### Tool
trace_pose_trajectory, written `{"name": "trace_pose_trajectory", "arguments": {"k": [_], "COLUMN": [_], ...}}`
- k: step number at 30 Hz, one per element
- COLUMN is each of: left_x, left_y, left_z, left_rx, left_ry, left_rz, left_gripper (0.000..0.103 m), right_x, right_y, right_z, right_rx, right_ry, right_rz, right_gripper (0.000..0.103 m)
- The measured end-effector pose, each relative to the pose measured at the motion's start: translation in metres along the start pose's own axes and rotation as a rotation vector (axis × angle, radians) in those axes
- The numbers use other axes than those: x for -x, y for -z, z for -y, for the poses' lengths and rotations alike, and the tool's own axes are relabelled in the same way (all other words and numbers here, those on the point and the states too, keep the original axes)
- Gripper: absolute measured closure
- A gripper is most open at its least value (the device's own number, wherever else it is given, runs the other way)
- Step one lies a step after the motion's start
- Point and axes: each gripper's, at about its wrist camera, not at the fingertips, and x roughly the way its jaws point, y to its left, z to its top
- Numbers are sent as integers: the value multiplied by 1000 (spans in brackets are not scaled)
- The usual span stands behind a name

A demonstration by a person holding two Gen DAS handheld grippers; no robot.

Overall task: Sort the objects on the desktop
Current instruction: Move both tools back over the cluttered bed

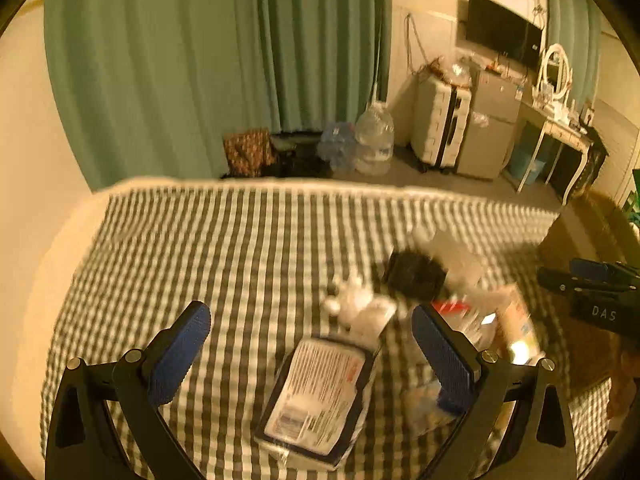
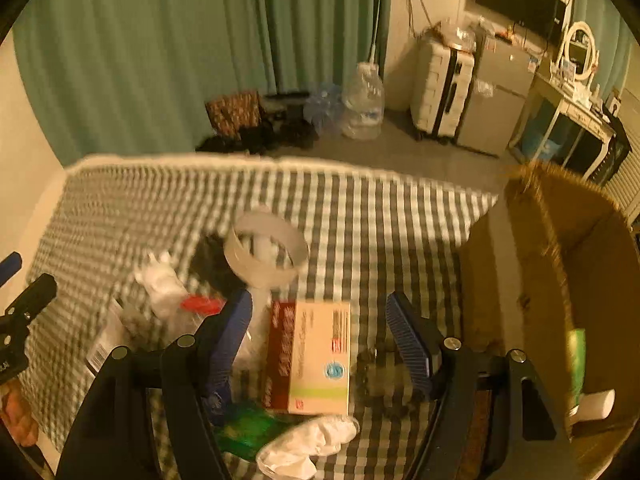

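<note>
My left gripper (image 1: 310,354) is open and empty above a flat black package with a white label (image 1: 316,392) on the checked cloth (image 1: 240,248). Beyond it lie a white crumpled item (image 1: 352,304) and a black object (image 1: 414,274). My right gripper (image 2: 320,336) is open and empty over a red and beige carton (image 2: 316,360). Around it lie a roll of clear tape (image 2: 266,252), a red-capped clear item (image 2: 198,306), a green item (image 2: 244,428) and white crumpled plastic (image 2: 308,440).
An open cardboard box (image 2: 560,264) stands at the right, with a green item (image 2: 578,364) inside. The table's far edge (image 1: 320,186) drops to the floor, with water bottles (image 1: 374,140), a suitcase (image 1: 440,124) and curtains behind. The right gripper shows in the left wrist view (image 1: 592,284).
</note>
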Motion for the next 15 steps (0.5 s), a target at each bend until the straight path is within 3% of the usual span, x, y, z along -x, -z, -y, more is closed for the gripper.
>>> {"name": "trace_pose_trajectory", "arguments": {"k": [5,9,15], "left_x": [-21,-23,-40], "left_y": [29,45,62], "left_z": [-15,-12,-9], "left_rx": [68,21,17], "left_ry": [2,4,34], "left_rz": [-70,-68,-120], "left_gripper": [0,0,0], "right_x": [-29,-44,-53], "right_y": [28,46,50], "right_z": [2,10,-1], "right_rx": [19,-25,29], "right_ry": [32,35,19], "right_rz": [-84,-146,-146], "right_gripper": [33,33,34]}}
